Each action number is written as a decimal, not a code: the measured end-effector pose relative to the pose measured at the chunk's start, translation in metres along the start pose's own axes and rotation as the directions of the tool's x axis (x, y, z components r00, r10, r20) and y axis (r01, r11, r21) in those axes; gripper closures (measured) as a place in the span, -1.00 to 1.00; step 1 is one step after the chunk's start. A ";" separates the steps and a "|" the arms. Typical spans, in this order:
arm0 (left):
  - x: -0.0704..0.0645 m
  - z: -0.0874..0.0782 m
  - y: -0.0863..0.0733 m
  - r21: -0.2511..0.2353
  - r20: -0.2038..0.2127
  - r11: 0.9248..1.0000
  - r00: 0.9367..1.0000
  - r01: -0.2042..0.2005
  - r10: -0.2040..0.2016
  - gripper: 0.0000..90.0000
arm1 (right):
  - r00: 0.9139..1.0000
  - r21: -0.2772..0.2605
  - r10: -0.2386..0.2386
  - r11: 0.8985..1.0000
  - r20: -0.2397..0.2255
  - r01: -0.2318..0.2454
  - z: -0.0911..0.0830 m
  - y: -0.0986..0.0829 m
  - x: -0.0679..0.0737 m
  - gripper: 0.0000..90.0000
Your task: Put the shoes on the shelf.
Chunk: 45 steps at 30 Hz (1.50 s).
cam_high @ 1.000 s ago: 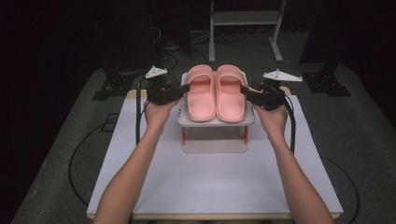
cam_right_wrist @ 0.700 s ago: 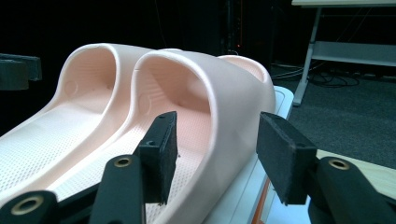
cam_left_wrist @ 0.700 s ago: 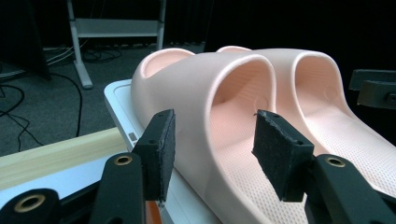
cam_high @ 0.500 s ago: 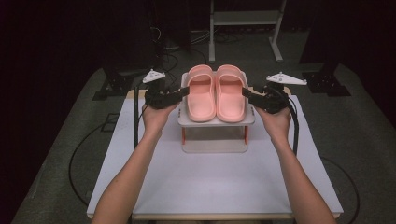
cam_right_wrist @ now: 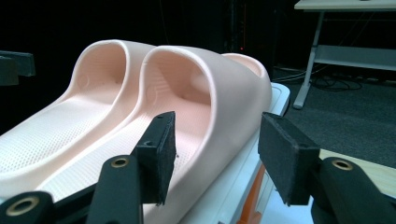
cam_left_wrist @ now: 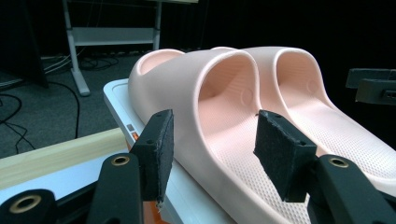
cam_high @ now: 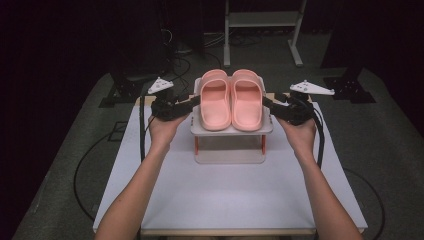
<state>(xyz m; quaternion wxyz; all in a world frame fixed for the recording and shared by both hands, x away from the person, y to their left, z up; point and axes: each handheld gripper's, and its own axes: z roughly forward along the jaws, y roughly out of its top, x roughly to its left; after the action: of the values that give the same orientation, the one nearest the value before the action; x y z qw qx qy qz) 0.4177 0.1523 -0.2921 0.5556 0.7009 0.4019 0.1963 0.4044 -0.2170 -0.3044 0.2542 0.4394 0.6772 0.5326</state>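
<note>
Two pink slippers, left [cam_high: 215,102] and right [cam_high: 247,102], lie side by side on a small white shelf [cam_high: 232,131] with orange legs. My left gripper [cam_high: 189,102] is at the left slipper's outer side and stands open. In the left gripper view, that gripper [cam_left_wrist: 212,154] has the slipper's side wall [cam_left_wrist: 224,93] between its pads without clamping it. My right gripper [cam_high: 270,104] mirrors it at the right slipper. In the right gripper view, this gripper [cam_right_wrist: 215,154] is open around that slipper's outer edge [cam_right_wrist: 224,93].
The shelf stands at the back of a white table [cam_high: 225,195], whose near half is bare. A wooden strip [cam_left_wrist: 60,149] runs along the table's far edge. Black stand bases [cam_high: 120,92] and a white-legged desk [cam_high: 260,20] sit on the grey floor behind.
Both hands have drifted slightly outward and toward me. The slippers and shelf have not moved, and both grippers stay open.
</note>
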 end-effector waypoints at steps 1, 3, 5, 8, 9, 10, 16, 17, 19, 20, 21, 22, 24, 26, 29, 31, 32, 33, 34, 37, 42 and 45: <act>0.000 0.000 0.000 0.000 0.000 1.000 1.000 0.000 0.000 0.05 | 1.000 0.004 0.002 1.000 -0.002 -0.002 -0.001 0.000 0.000 0.01; 0.000 -0.001 -0.002 0.001 0.003 1.000 1.000 -0.002 0.002 0.04 | 1.000 -0.003 0.001 1.000 0.000 -0.001 -0.002 -0.002 -0.001 0.01; 0.000 -0.003 -0.003 -0.002 0.003 1.000 1.000 -0.007 0.007 0.03 | 1.000 0.002 0.001 1.000 0.000 -0.001 -0.004 -0.003 -0.002 0.00; 0.000 -0.007 -0.004 -0.007 -0.001 1.000 1.000 -0.012 0.012 0.02 | 1.000 0.004 0.003 1.000 -0.001 -0.003 -0.006 -0.006 -0.003 -0.01; 0.000 -0.007 -0.004 -0.007 -0.001 1.000 1.000 -0.012 0.012 0.02 | 1.000 0.004 0.003 1.000 -0.001 -0.003 -0.006 -0.006 -0.003 -0.01; 0.000 -0.008 -0.004 -0.008 0.001 1.000 1.000 -0.010 0.010 0.02 | 1.000 0.003 0.002 1.000 -0.001 -0.002 -0.007 -0.007 -0.003 -0.01; -0.002 -0.012 -0.006 -0.013 0.009 1.000 1.000 -0.014 0.014 0.00 | 1.000 0.007 0.009 1.000 -0.004 -0.009 -0.010 -0.011 -0.006 -0.04; -0.002 -0.012 -0.008 -0.018 0.008 1.000 1.000 -0.009 0.009 -0.01 | 1.000 0.009 0.008 1.000 -0.008 -0.008 -0.011 -0.011 -0.007 -0.05; -0.002 -0.013 -0.008 -0.016 0.011 1.000 1.000 -0.010 0.010 -0.02 | 1.000 0.006 0.007 1.000 -0.008 -0.007 -0.012 -0.011 -0.007 -0.05; -0.002 -0.013 -0.009 -0.015 0.012 1.000 1.000 -0.011 0.011 -0.02 | 1.000 0.001 0.004 1.000 -0.009 -0.004 -0.013 -0.011 -0.007 -0.05; -0.002 -0.014 -0.009 -0.015 0.012 1.000 1.000 -0.012 0.012 -0.03 | 1.000 0.002 0.003 1.000 -0.011 -0.003 -0.014 -0.012 -0.007 -0.05; -0.003 -0.014 -0.010 -0.018 0.014 1.000 1.000 -0.013 0.014 -0.03 | 1.000 0.003 0.004 1.000 -0.013 -0.004 -0.015 -0.013 -0.007 -0.06; -0.004 -0.015 -0.011 -0.019 0.013 1.000 1.000 -0.018 0.018 -0.05 | 1.000 0.004 0.007 1.000 -0.014 -0.007 -0.016 -0.013 -0.007 -0.06; -0.005 -0.016 -0.013 -0.021 0.015 1.000 1.000 -0.020 0.020 -0.06 | 1.000 0.004 0.004 1.000 -0.018 -0.004 -0.017 -0.016 -0.008 -0.08; -0.006 -0.019 -0.015 -0.025 0.020 1.000 1.000 -0.018 0.018 -0.09 | 1.000 0.001 0.003 1.000 -0.020 -0.003 -0.019 -0.018 -0.008 -0.09; -0.007 -0.021 -0.017 -0.023 0.022 1.000 1.000 -0.020 0.020 -0.11 | 1.000 0.001 0.003 1.000 -0.020 -0.003 -0.022 -0.020 -0.009 -0.11; -0.007 -0.022 -0.018 -0.027 0.022 1.000 1.000 -0.016 0.017 -0.11 | 1.000 0.001 0.003 1.000 -0.020 -0.003 -0.022 -0.020 -0.009 -0.11; -0.007 -0.022 -0.019 -0.028 0.022 0.999 1.000 -0.017 0.017 -0.12 | 1.000 0.003 0.003 1.000 -0.022 -0.003 -0.023 -0.021 -0.010 -0.12; -0.007 -0.023 -0.020 -0.028 0.023 1.000 1.000 -0.014 0.015 -0.13 | 1.000 0.010 0.006 1.000 -0.023 -0.005 -0.024 -0.022 -0.010 -0.13; -0.007 -0.026 -0.023 -0.029 0.024 1.000 1.000 -0.012 0.012 -0.16 | 1.000 0.005 0.003 1.000 -0.025 -0.003 -0.028 -0.025 -0.011 -0.16; -0.006 -0.031 -0.028 -0.038 0.025 0.999 1.000 -0.006 0.007 -0.19 | 1.000 -0.001 0.004 1.000 -0.026 -0.004 -0.032 -0.030 -0.012 -0.21; -0.007 -0.034 -0.030 -0.036 0.022 0.999 1.000 -0.004 0.004 -0.23 | 0.999 -0.002 0.008 1.000 -0.032 -0.008 -0.034 -0.034 -0.013 -0.25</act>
<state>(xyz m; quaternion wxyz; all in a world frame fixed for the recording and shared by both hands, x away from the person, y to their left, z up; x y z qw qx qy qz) 0.3788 0.1703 -0.3085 0.5719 0.6938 0.3909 0.1970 0.3719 -0.2471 -0.3278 0.2417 0.4334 0.6786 0.5415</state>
